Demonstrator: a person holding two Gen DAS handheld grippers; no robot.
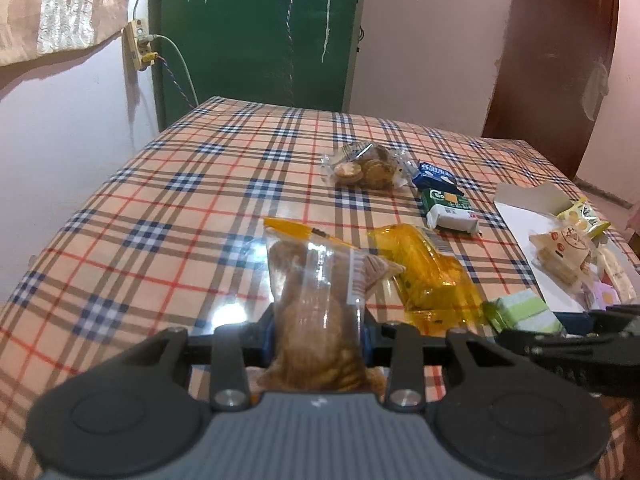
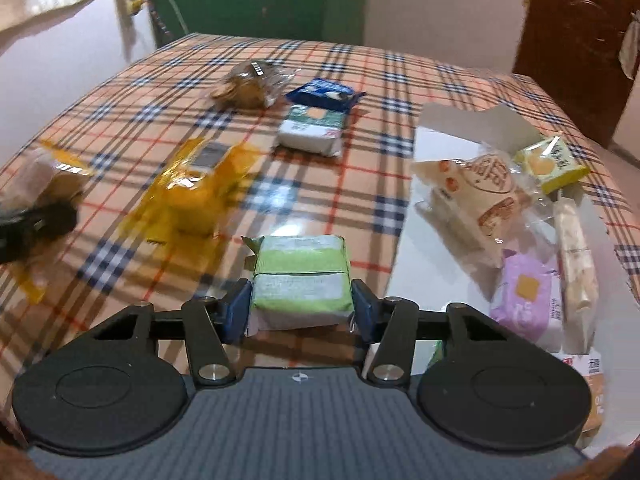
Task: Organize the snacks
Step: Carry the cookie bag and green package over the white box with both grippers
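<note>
My left gripper (image 1: 318,336) is shut on a clear bag of brown biscuits (image 1: 316,280), which sticks out forward between the blue pads above the plaid tablecloth (image 1: 160,220). My right gripper (image 2: 301,312) is shut on a green-and-white snack packet (image 2: 302,280); both blue pads press its sides. That packet (image 1: 524,312) also shows low at the right of the left wrist view. A white open box (image 2: 436,140) at the right holds several wrapped snacks, among them a cream pastry bag (image 2: 484,196), a yellow packet (image 2: 552,164) and a lilac packet (image 2: 524,296).
Loose on the table lie a yellow-orange wrapper (image 2: 192,196), a green-and-white pack (image 2: 312,132), a blue pack (image 2: 324,94) and a clear bag of round cookies (image 2: 248,84). A green door (image 1: 256,32) and a wall socket (image 1: 138,44) stand behind the table.
</note>
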